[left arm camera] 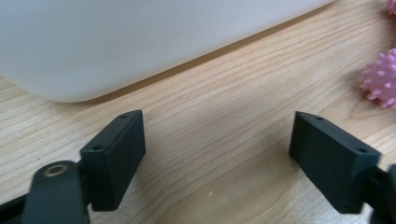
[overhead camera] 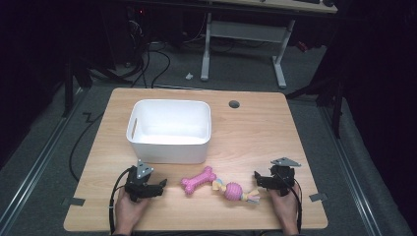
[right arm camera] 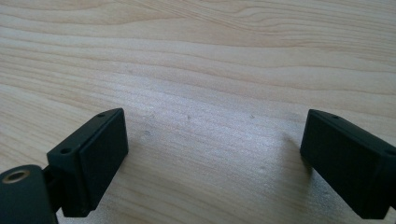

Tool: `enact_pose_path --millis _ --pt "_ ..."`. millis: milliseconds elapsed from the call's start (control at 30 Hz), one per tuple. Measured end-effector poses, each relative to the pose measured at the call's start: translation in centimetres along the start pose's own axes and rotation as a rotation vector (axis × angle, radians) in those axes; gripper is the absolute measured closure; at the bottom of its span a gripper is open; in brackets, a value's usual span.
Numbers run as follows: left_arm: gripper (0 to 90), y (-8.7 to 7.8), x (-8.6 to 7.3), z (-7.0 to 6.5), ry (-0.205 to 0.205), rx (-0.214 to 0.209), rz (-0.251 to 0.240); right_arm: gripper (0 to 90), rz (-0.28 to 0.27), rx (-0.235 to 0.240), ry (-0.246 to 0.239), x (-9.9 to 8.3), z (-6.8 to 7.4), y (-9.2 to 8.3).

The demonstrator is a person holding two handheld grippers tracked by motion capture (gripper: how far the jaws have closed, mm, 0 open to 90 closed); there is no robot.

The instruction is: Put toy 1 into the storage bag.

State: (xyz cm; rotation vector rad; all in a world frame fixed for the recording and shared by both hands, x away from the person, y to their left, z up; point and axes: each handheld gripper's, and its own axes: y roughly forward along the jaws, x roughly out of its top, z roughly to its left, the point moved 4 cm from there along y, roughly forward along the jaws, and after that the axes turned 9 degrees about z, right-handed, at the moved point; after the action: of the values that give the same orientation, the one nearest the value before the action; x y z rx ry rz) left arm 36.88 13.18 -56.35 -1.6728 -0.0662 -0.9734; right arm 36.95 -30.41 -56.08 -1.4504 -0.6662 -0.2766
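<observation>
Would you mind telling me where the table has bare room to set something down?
Bare wood lies right of the white bin and along its left. It is crowded in front, where the pink dog toy lies between both grippers.

Two hands at the near edge of the desk [overhead camera: 295,128], left gripper [overhead camera: 161,186] low with jaws spread wide and empty, right gripper [overhead camera: 256,178] likewise low, jaws parted and empty, both pointing inward toward each other, cables trailing back along the wrists

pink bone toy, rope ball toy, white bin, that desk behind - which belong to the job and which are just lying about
In the job:
- pink bone toy
- rope ball toy
- white bin

Lying about:
- desk frame on the floor behind
- cables on the floor
</observation>
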Motion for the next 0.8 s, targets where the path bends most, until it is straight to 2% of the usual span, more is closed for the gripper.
enact_pose_path --millis 800 --pt "19.2 0.09 0.12 -0.07 -0.003 0.002 0.005 13.6 -0.013 0.001 -0.002 -0.04 0.08 -0.13"
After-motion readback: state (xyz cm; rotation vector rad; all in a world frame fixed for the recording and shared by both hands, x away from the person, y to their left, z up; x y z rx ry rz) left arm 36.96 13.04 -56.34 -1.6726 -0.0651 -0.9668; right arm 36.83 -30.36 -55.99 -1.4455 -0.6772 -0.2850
